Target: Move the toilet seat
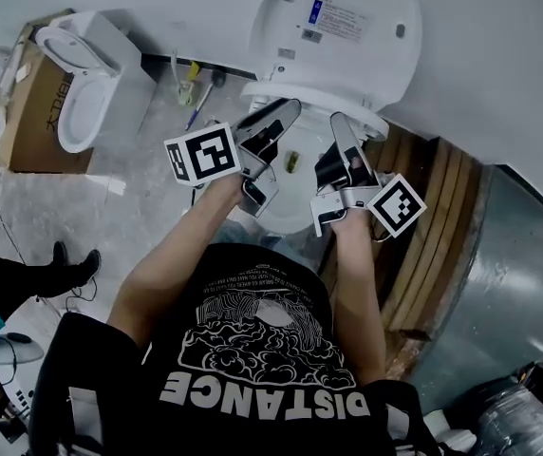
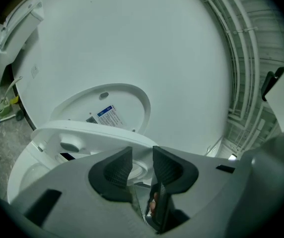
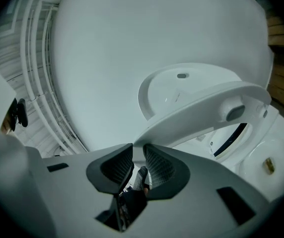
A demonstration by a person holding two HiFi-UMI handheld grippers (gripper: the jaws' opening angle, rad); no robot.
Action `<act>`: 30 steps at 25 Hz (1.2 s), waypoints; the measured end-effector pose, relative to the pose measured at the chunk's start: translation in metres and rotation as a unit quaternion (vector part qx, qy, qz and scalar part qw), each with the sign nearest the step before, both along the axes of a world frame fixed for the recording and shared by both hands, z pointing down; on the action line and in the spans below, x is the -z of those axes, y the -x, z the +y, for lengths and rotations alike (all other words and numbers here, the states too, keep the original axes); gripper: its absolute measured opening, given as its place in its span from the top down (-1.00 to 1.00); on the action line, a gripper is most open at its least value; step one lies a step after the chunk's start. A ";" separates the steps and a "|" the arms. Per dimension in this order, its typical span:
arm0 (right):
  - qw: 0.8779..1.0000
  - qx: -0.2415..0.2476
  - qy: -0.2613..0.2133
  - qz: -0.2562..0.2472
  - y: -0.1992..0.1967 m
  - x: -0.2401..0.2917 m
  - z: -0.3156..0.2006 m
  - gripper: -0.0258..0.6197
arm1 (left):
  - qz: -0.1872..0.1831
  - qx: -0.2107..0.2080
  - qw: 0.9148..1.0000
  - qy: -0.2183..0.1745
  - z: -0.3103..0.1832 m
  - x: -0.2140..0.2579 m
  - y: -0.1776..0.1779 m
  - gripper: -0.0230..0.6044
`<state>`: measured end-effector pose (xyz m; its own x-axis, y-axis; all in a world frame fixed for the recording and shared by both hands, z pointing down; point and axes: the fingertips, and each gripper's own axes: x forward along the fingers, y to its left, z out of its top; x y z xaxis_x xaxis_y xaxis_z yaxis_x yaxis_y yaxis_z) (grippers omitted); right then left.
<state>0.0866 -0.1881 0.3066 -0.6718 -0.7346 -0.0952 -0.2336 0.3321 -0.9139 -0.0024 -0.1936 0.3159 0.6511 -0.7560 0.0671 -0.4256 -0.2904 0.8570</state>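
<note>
**At the front rim: a stiff, slick toilet seat, half raised**

Your left gripper and right gripper are each pinched narrow on the seat's front edge. It hangs between the bowl and the upright lid. Expect rigid, glossy plastic: probably light, but prone to slipping. Hold the front rim, one gripper on each side, so it swings without twisting.

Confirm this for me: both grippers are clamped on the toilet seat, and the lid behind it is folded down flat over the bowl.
One part is wrong. The left gripper and right gripper are both clamped on the toilet seat, but the lid is not folded down. The head view shows it standing open, raised behind the seat.
</note>
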 end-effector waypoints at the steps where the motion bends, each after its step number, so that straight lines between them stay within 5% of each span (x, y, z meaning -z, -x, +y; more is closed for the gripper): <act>1: 1.000 0.002 -0.001 0.001 0.000 0.001 -0.001 0.63 | -0.005 0.001 1.000 -0.003 -0.002 0.001 0.000 0.49; 13: 0.999 0.009 -0.019 0.026 0.001 0.006 -0.016 0.73 | -0.056 0.011 0.998 -0.021 -0.017 0.002 0.001 0.60; 30: 0.998 -0.019 -0.038 0.055 0.002 0.008 -0.067 0.78 | -0.066 -0.004 0.997 -0.037 -0.066 0.006 0.004 0.78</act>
